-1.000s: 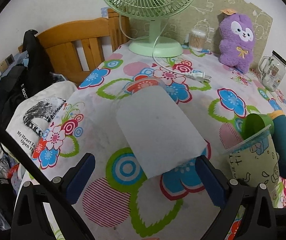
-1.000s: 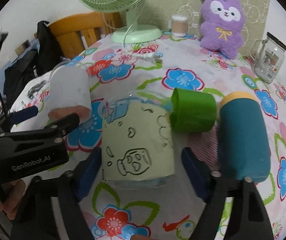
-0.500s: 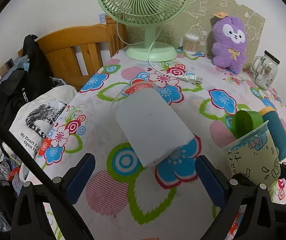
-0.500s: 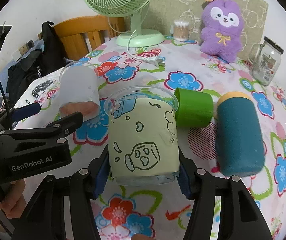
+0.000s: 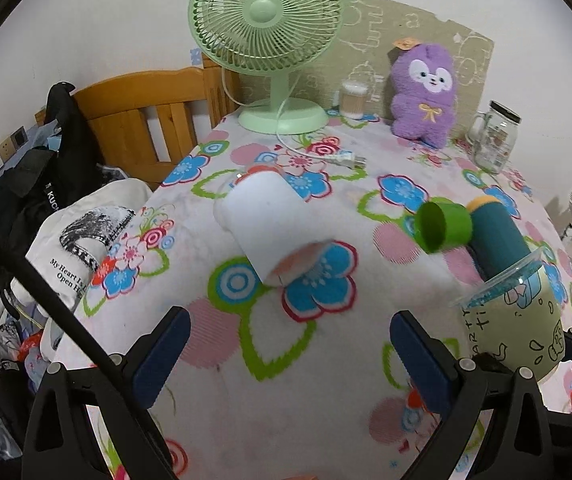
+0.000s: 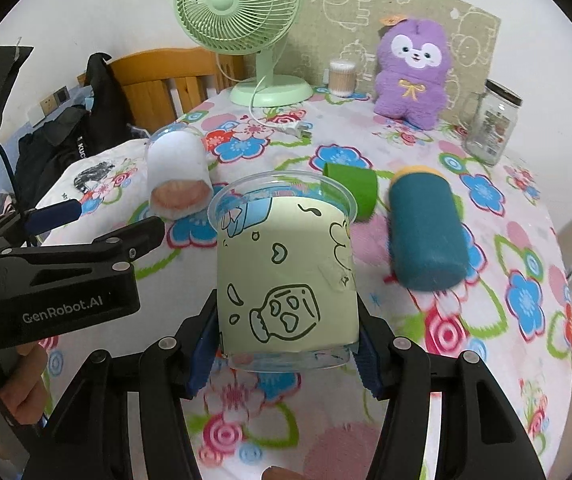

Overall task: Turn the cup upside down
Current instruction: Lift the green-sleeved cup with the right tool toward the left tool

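The counter (image 6: 486,320) carries a white cup (image 6: 177,168) on its side to the left, and a green cup (image 6: 352,188) and teal bottle (image 6: 426,232) lying to the right. The right tongs (image 6: 286,340) hold the printed cup (image 6: 286,268) upright between closed pads, rim up, long axis vertical and apparently lifted just clear of the counter. The left tongs (image 5: 286,348) stand wide and empty, aimed at the white cup (image 5: 269,224); the right hand alone should invert the printed cup (image 5: 514,320).

Clear cup (image 6: 286,268) with pale-green doodled sleeve, rim up, seemingly above the cloth.
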A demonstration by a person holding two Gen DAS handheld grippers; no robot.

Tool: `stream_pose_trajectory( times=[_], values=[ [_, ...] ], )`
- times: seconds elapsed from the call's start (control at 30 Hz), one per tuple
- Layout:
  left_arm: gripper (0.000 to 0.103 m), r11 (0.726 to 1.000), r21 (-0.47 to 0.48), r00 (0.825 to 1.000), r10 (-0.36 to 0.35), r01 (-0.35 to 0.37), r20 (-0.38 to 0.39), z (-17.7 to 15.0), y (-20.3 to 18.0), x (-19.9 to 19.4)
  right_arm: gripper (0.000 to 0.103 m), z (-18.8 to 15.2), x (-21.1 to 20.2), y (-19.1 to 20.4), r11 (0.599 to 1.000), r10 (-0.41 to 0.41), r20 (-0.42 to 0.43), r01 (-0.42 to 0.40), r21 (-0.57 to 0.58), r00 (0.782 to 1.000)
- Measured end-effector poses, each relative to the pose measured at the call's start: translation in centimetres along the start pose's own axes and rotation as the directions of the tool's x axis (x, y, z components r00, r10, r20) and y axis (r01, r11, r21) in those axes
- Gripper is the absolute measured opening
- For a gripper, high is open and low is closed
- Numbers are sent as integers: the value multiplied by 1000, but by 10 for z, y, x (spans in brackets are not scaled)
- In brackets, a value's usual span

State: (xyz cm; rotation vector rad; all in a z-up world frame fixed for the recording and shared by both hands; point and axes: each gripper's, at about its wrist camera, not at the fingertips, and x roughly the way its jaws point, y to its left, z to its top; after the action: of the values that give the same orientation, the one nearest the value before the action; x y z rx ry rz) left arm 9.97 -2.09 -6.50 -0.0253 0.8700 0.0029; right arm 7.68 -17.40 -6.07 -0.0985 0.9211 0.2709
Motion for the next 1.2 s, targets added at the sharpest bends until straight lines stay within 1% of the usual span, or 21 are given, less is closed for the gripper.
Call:
stream_pose_trajectory(
  times=[0.27,0.53,0.67,0.9,1.07,1.2],
  values=[
    [101,999,36,999,-37,37,-8,-25,-15,-18,61,-37,-27,-5,999,-34,-17,34,35,999],
    [101,996,62,998,-67,68,-18,-46,-29,-31,61,-69,-43,-8,996,-65,-63,69,54,996],
    [101,995,66,997,-74,76,-26,-54,-32,-34,61,-82,-50,-9,995,-88,-88,92,45,992],
    [101,994,69,996,-80,82,-27,-58,-34,-35,61,-96,-48,-4,990,-141,-146,141,-12,979],
    [101,995,63,996,-76,78,-39,-60,-31,-32,61,-99,-38,-1,991,-136,-181,134,-25,974],
    [101,995,53,996,-78,81,-48,-62,-28,-29,63,-99,-34,1,990,-140,-183,137,-32,973]
  ],
)
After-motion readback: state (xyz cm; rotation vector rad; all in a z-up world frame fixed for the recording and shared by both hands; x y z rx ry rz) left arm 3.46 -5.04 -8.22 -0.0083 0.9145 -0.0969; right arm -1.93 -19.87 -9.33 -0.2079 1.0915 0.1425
